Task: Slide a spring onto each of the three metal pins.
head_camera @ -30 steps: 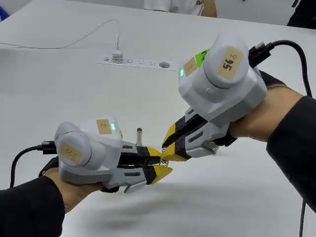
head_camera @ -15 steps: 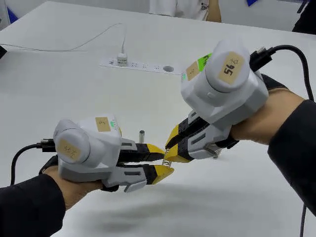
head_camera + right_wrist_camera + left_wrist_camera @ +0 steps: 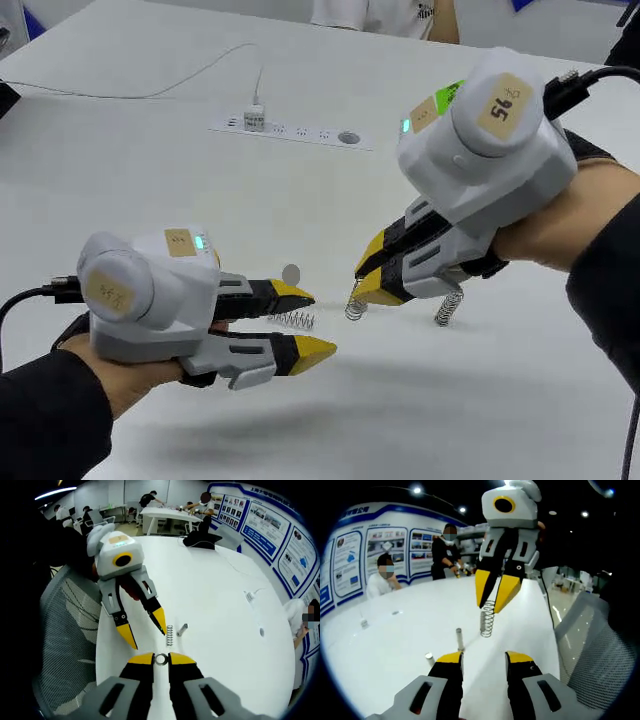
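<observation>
My right gripper is shut on the top of a small steel spring, which hangs just above the white table; in the right gripper view the spring's end ring sits between the tips. My left gripper stands open and holds nothing, a short way left of that spring. A second spring lies on the table between the left jaws. A short metal pin stands just behind it. A third spring leans under the right gripper. In the left gripper view the held spring hangs beyond a pin.
A white power strip with a plugged charger and cable lies at the back of the table. A second small pin stands left of the first. People sit and stand at the far side. A mesh chair is beside the table.
My left gripper has opened and drawn back to the left, away from the right gripper. The right gripper has lifted slightly to the right with the spring. The head camera has shifted.
</observation>
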`<act>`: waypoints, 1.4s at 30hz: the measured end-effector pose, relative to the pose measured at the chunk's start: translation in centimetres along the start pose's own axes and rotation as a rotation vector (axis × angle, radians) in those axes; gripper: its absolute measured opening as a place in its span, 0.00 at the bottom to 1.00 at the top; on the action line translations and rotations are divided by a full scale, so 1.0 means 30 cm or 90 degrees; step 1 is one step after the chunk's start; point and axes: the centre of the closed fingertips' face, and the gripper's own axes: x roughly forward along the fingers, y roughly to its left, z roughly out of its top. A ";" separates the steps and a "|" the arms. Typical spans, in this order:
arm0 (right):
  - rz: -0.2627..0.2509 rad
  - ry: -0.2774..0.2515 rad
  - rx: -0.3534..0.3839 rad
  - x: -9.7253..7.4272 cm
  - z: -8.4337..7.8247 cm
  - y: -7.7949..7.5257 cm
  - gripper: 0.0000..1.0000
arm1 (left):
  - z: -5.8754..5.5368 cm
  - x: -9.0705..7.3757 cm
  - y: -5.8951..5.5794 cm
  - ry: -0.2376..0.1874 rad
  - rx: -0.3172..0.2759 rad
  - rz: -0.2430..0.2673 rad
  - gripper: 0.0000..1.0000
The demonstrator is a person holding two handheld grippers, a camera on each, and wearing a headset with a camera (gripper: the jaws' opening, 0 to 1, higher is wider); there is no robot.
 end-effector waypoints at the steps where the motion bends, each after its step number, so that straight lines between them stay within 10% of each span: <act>1: -0.002 0.000 0.001 -0.004 -0.001 -0.005 0.12 | 0.000 -0.004 0.003 0.000 0.000 0.003 0.34; 16: -0.046 -0.003 0.029 -0.049 -0.025 -0.106 0.12 | -0.002 -0.039 0.075 -0.004 -0.022 0.067 0.45; 42: -0.048 0.023 0.075 0.058 -0.087 -0.207 0.12 | -0.021 -0.037 0.090 0.002 -0.042 0.078 0.52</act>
